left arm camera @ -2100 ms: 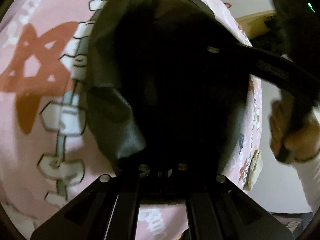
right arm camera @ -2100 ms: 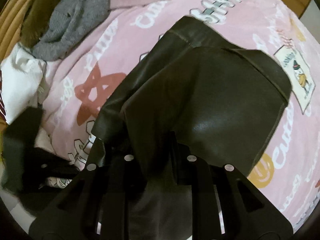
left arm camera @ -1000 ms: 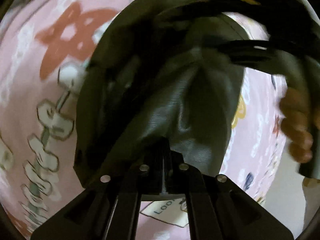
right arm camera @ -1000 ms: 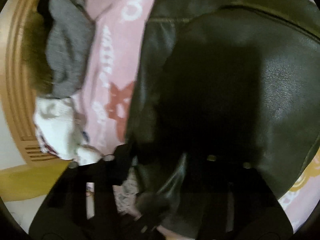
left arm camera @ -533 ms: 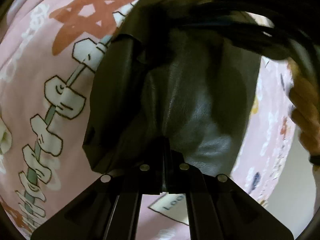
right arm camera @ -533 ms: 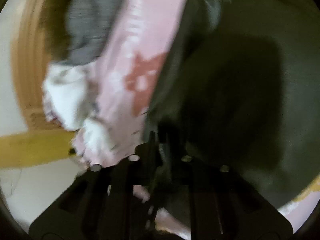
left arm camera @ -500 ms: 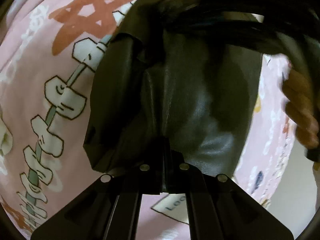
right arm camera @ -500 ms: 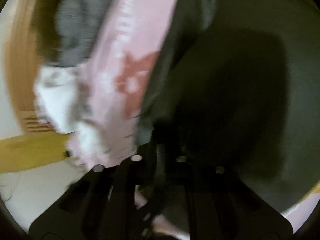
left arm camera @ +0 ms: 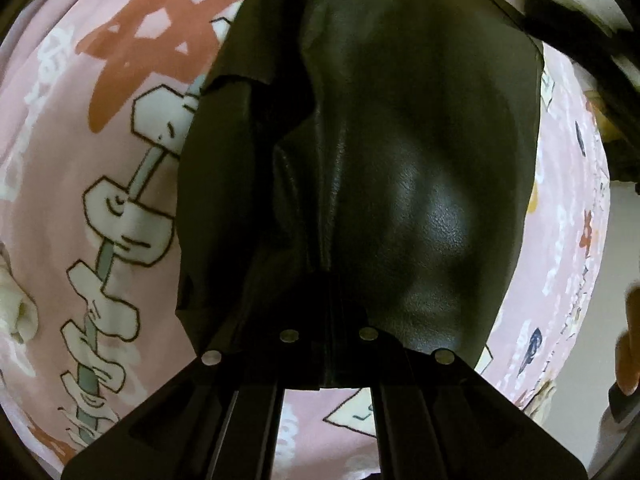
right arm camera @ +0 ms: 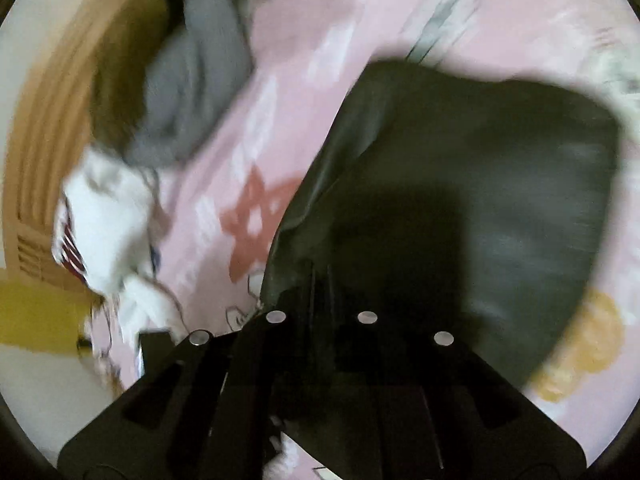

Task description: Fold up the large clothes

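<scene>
A black leather garment point(left arm camera: 400, 140) lies bunched on the pink printed bedsheet point(left arm camera: 100, 160). My left gripper point(left arm camera: 330, 300) is shut on a fold of it at the near edge, pointing steeply down. In the right wrist view, which is blurred by motion, the same garment point(right arm camera: 500, 200) fills the right half. My right gripper point(right arm camera: 320, 284) has its jaws almost together, just starting to open, with the garment's left edge pinched between them. Part of the right gripper's black body point(left arm camera: 580, 40) shows at the top right of the left wrist view.
A grey knit garment point(right arm camera: 200, 80), a brown one point(right arm camera: 116, 100) and white clothes point(right arm camera: 108, 220) are piled at the sheet's left side against a wooden bed frame point(right arm camera: 52, 120). A person's hand point(left arm camera: 630, 340) shows at the right edge of the left wrist view.
The right gripper has closed on the garment's edge and swung up and away, leaving the space over the garment in the left wrist view. The left gripper sank slightly, still holding its fold.
</scene>
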Available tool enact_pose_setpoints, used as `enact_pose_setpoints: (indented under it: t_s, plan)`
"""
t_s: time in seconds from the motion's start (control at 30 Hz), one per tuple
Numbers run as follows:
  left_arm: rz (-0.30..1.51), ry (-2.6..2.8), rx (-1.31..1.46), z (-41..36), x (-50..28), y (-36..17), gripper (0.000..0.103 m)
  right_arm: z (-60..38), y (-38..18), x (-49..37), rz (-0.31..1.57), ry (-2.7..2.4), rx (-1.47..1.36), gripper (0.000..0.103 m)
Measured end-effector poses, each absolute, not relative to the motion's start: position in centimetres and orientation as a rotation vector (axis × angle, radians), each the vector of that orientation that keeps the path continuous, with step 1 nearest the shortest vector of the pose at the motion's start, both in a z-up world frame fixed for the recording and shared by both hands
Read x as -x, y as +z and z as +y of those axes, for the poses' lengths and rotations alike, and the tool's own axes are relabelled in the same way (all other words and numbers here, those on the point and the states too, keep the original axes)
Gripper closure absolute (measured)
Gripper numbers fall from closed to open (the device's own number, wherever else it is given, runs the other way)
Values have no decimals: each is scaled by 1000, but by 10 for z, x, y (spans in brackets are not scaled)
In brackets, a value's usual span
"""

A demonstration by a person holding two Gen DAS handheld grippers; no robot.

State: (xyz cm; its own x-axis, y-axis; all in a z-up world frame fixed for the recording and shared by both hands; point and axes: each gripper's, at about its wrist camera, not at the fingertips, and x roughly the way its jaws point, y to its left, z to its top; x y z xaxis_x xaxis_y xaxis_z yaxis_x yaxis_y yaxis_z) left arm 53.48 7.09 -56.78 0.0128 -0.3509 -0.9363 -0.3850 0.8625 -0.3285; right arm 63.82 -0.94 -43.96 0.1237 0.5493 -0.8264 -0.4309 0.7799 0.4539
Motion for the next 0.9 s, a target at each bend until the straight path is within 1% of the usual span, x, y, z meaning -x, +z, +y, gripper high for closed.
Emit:
enact_pose_setpoints:
  t_s: [0.03,0.1,0.2,0.3,0.37,0.43,0.5,0.57,0.67,0.7,0.73,0.77,0.8,0.87,0.9]
  plan:
    - [1587,40,587,72,-537,-563,100,-37,-432,-640,1214,661,-137,97]
    - [1580,61,566,74,-535,-557,100,-84,-437,-651,1206,554,-174,97]
    - [1585,97,536,76,-536,-540,100,-122,-481,-655,1307,516,-271,96]
    - [1557,110,526,72,-552,-506,100,-115,-520,-645,1361,547,-252,96]
    - [1522,112,499,68,-564,-484,100,-102,-527,-636,1342,561,-207,94]
    - [1497,111,413,55,-587,-468,100,-95,-529,-633,1327,569,-222,93]
    - [1495,112,356,45,-606,-472,97,-96,-531,-637,1335,580,-266,93]
    - [1529,144,294,51,-627,-491,95,-95,-533,-639,1336,589,-281,93]
    - [1575,192,206,65,-637,-523,89,-99,-535,-635,1338,602,-302,93]
    - [1583,212,161,70,-637,-533,89,-102,-534,-633,1336,597,-297,93]
    - [1587,219,129,75,-636,-538,83,-108,-533,-629,1333,590,-290,93]
    - [1582,232,97,80,-635,-541,60,-115,-531,-626,1323,575,-288,93]
    - [1571,236,81,85,-633,-543,55,-121,-532,-622,1314,569,-296,93]
    - [1568,202,73,93,-630,-548,50,-133,-534,-617,1305,572,-340,93]
    - [1568,198,62,96,-630,-549,48,-140,-538,-615,1310,569,-364,90]
